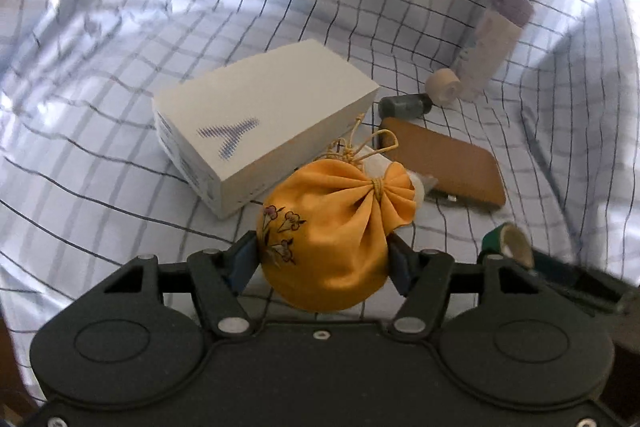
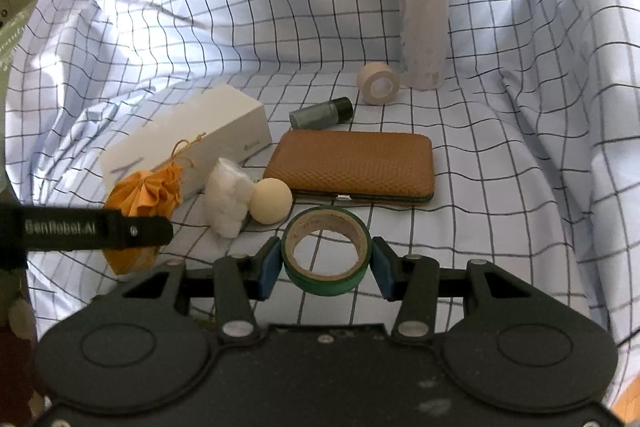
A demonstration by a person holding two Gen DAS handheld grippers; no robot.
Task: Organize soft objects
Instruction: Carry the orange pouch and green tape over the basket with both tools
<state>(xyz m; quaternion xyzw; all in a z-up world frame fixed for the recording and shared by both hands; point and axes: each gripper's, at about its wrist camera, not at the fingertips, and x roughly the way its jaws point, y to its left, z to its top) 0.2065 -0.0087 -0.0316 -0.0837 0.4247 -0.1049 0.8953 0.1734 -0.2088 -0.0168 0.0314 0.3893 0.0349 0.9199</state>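
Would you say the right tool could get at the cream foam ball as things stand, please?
Probably not yet: the right tool is shut on the green tape roll. The path to the cream foam ball, beside the white cotton wad, looks otherwise clear.

My right gripper has its blue pads clamped on either side of a green tape roll, hole facing up. At twelve o'clock from the roll lies a brown textured case; beyond it a small dark bottle lies on its side. At one o'clock a beige tape roll sits just beside an upright white flask with a lilac cap. At ten o'clock a cream ball touches a white cotton wad. Farther toward nine, my left gripper's black finger crosses an orange pouch in front of a white box. Checked cloth lies under everything.
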